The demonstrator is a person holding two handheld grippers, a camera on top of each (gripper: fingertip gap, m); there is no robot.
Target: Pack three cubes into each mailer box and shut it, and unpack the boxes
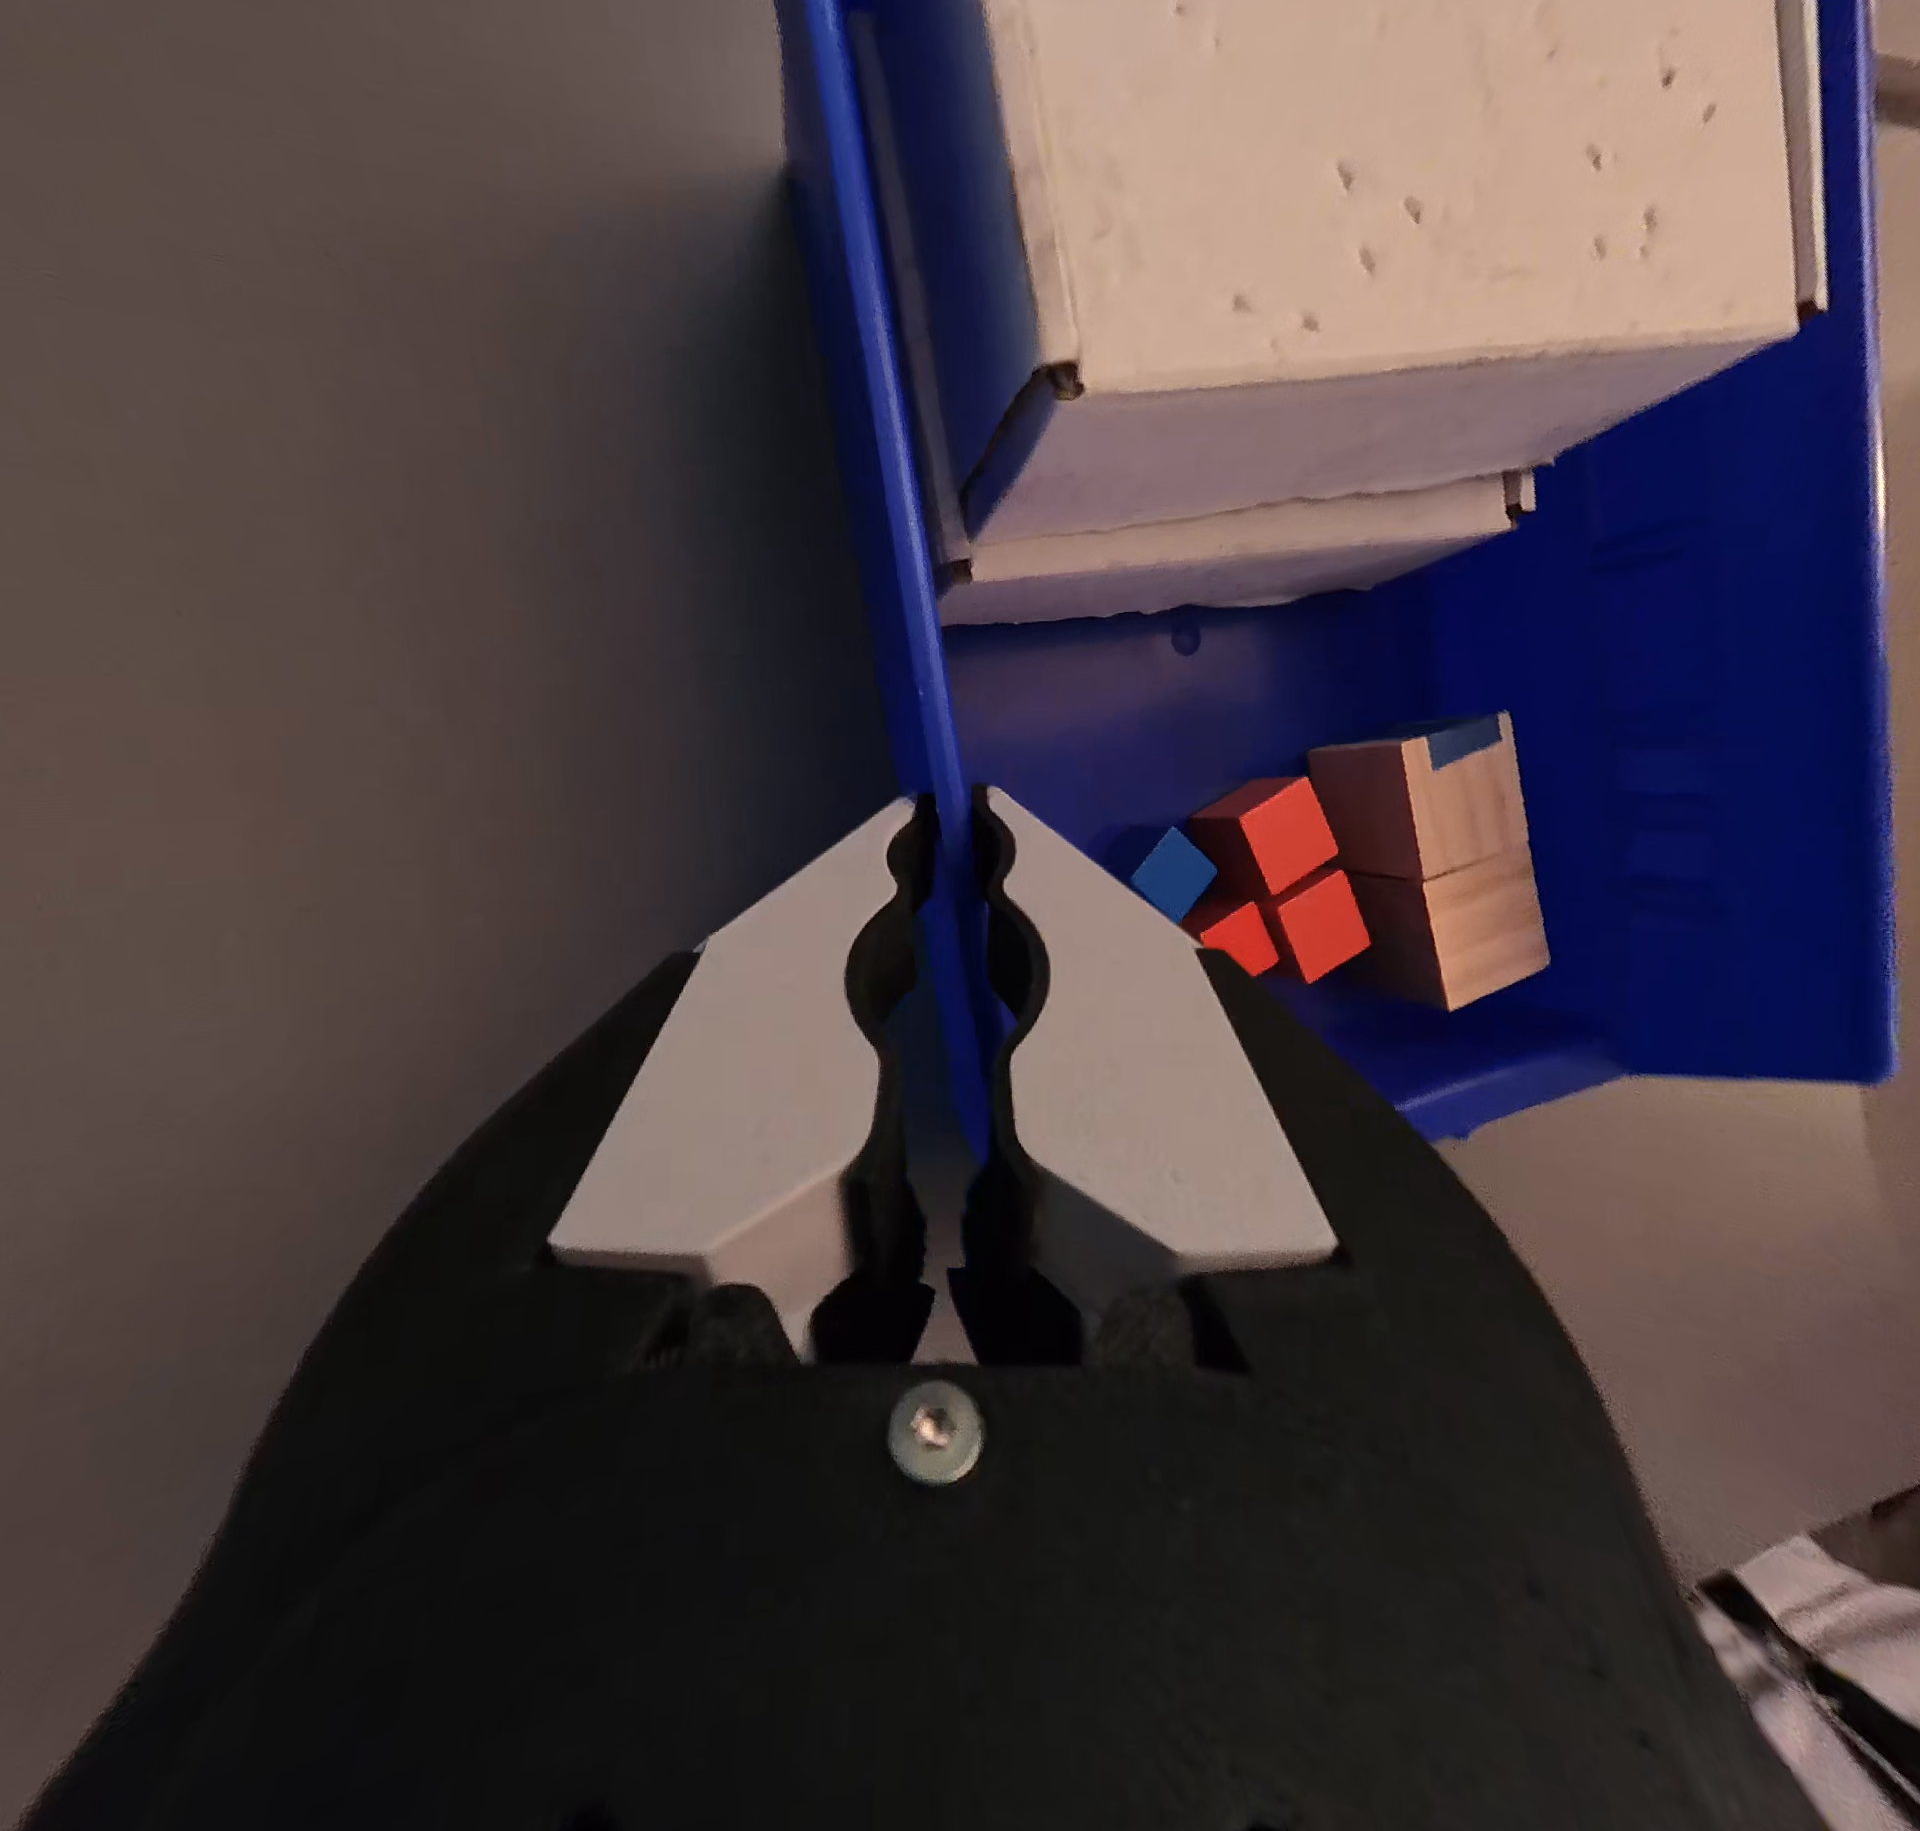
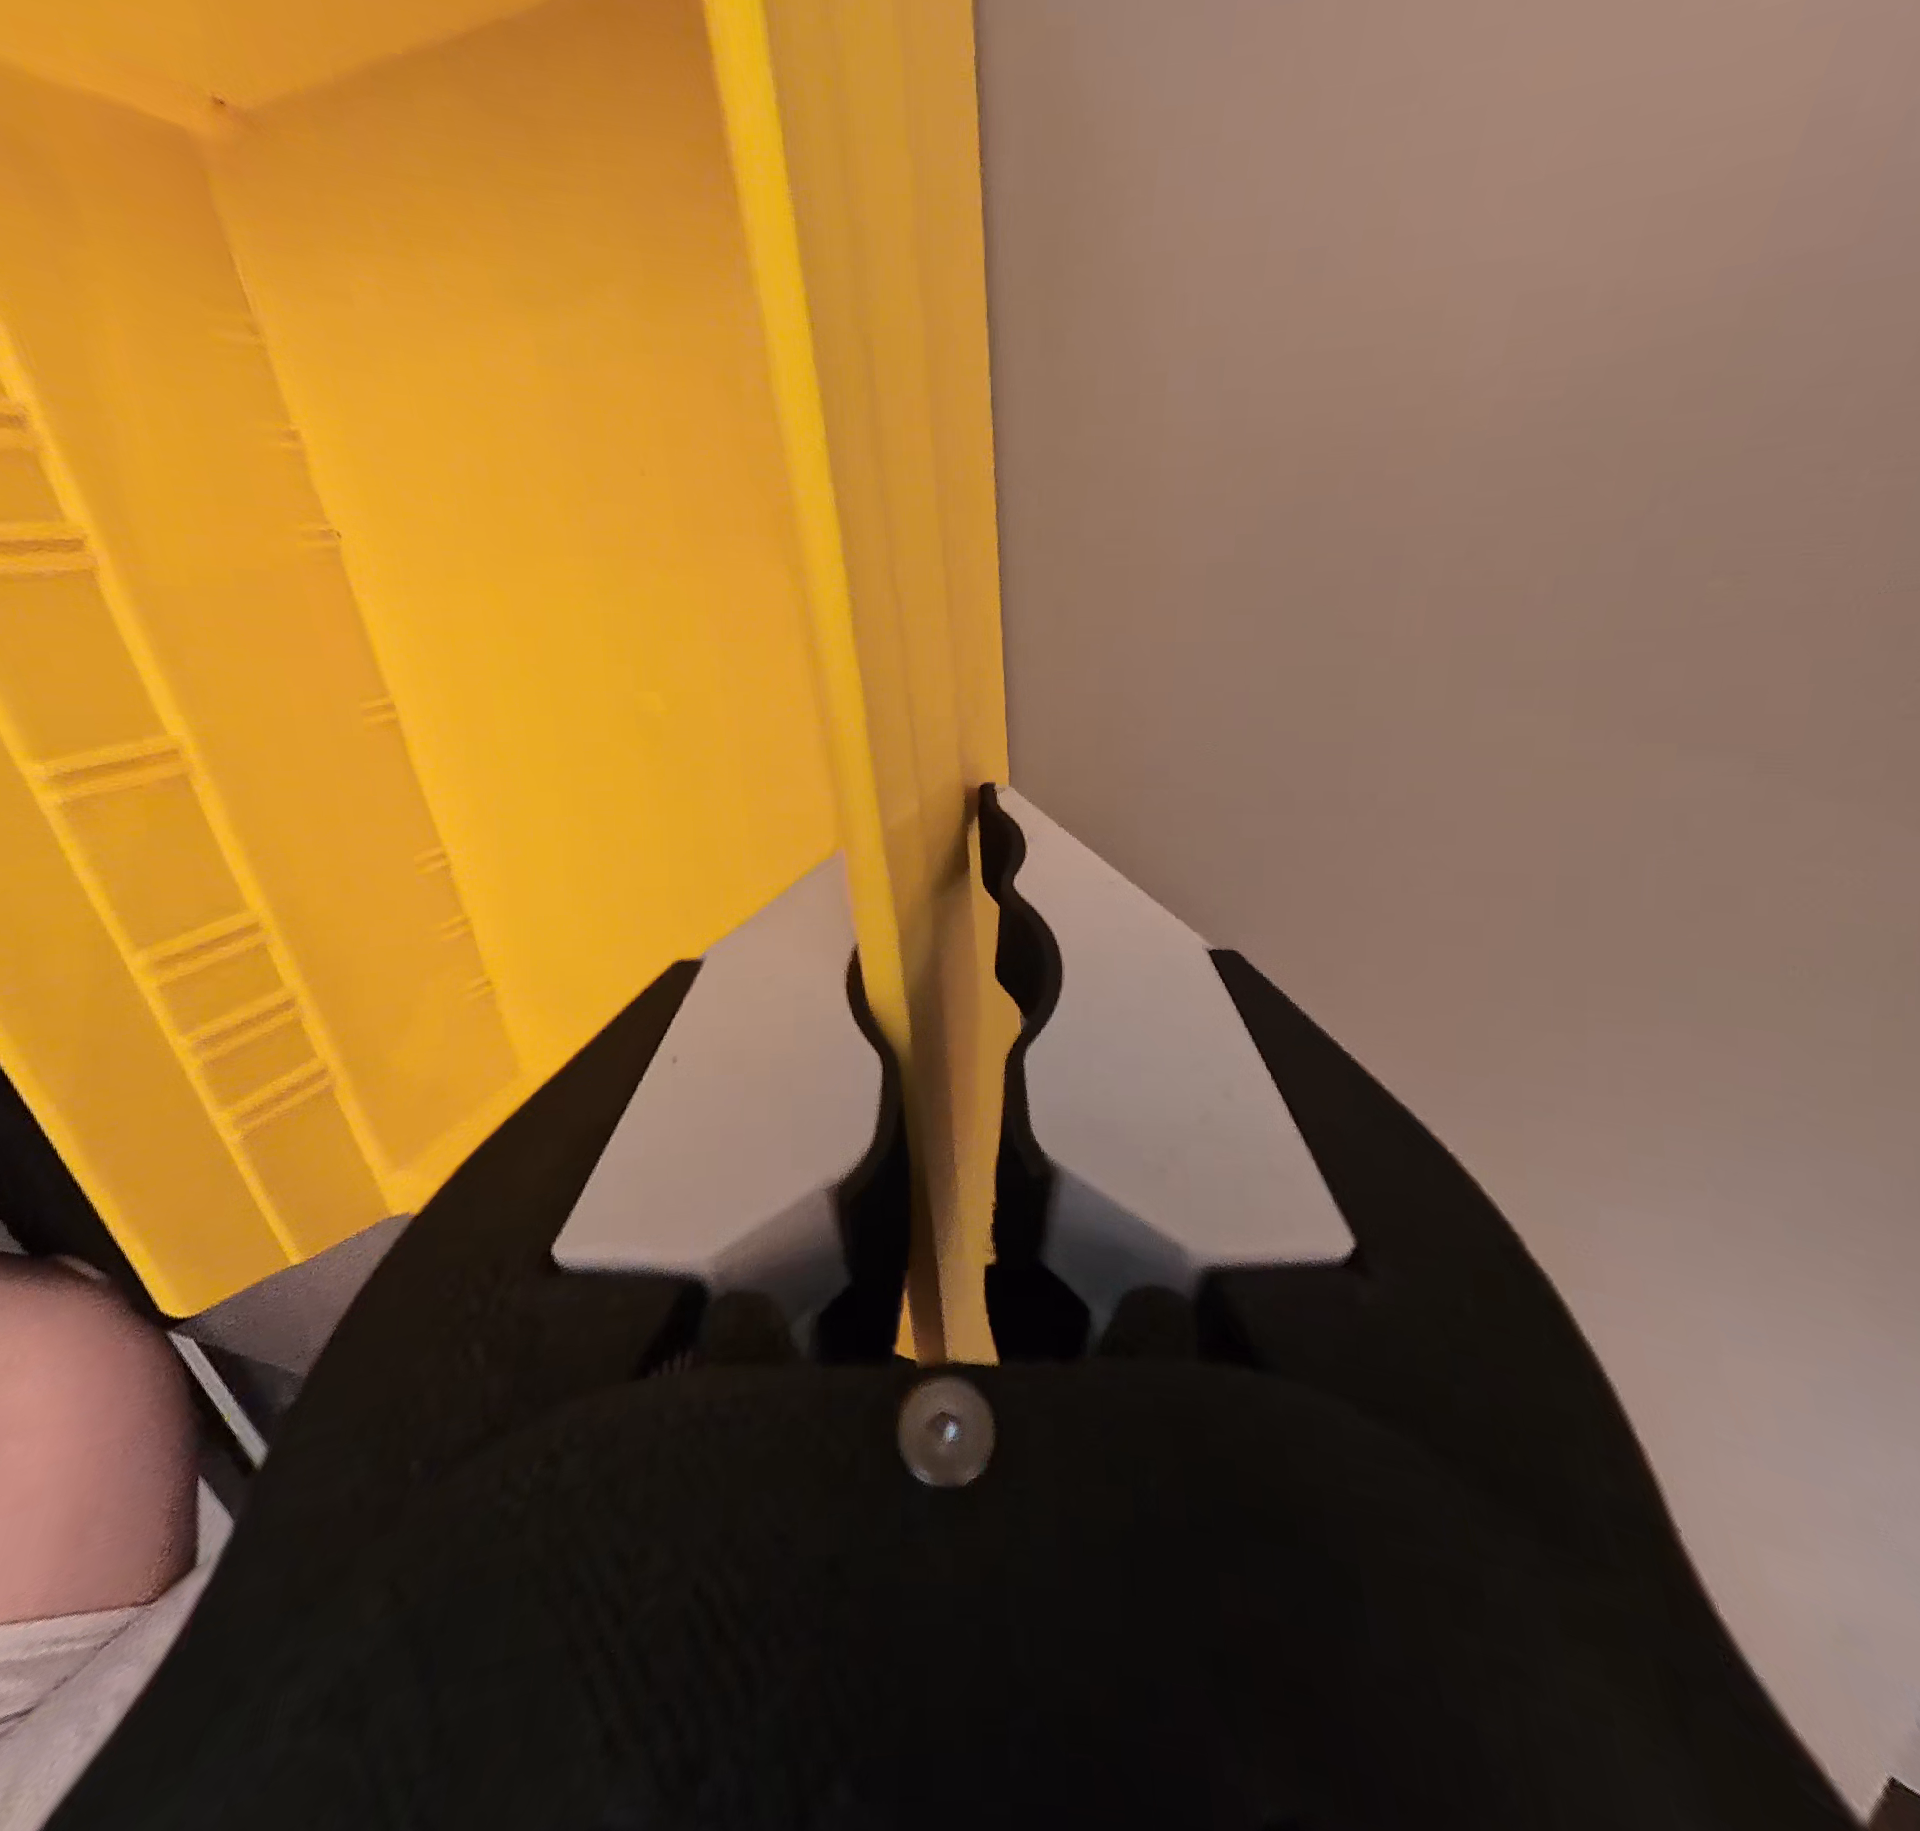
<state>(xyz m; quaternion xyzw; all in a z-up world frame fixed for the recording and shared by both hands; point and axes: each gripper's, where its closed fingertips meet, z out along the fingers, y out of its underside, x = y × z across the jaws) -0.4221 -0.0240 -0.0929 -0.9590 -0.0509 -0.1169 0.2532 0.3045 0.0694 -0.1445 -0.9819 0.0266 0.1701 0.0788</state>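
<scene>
- A plain grey-beige counter (image 1: 364,534) fills the background of both wrist views, bare on the outer side of each bin.
- The left hand-held gripper (image 1: 951,950) is clamped on the thin side wall of a blue plastic bin (image 1: 1662,742), one finger inside and one outside the wall.
- Inside that bin sit white cardboard mailer boxes (image 1: 1351,171), closed and stacked (at least two, the lower one mostly hidden), and near them a huddle of cubes: a small blue cube (image 1: 1174,872), small red cubes (image 1: 1288,877) and larger pale wooden blocks (image 1: 1455,846), touching one another.
- The right hand-held gripper (image 2: 940,1002) is likewise closed on the rim and wall of a yellow plastic bin (image 2: 520,534), whose visible interior holds nothing.
- My reading: this is a set-up step, with both bins being held for positioning before any packing; no box is open and no cube is in hand.
- Next, each bin needs setting flat on the counter, then both grips released so a mailer box can be lifted out.
</scene>
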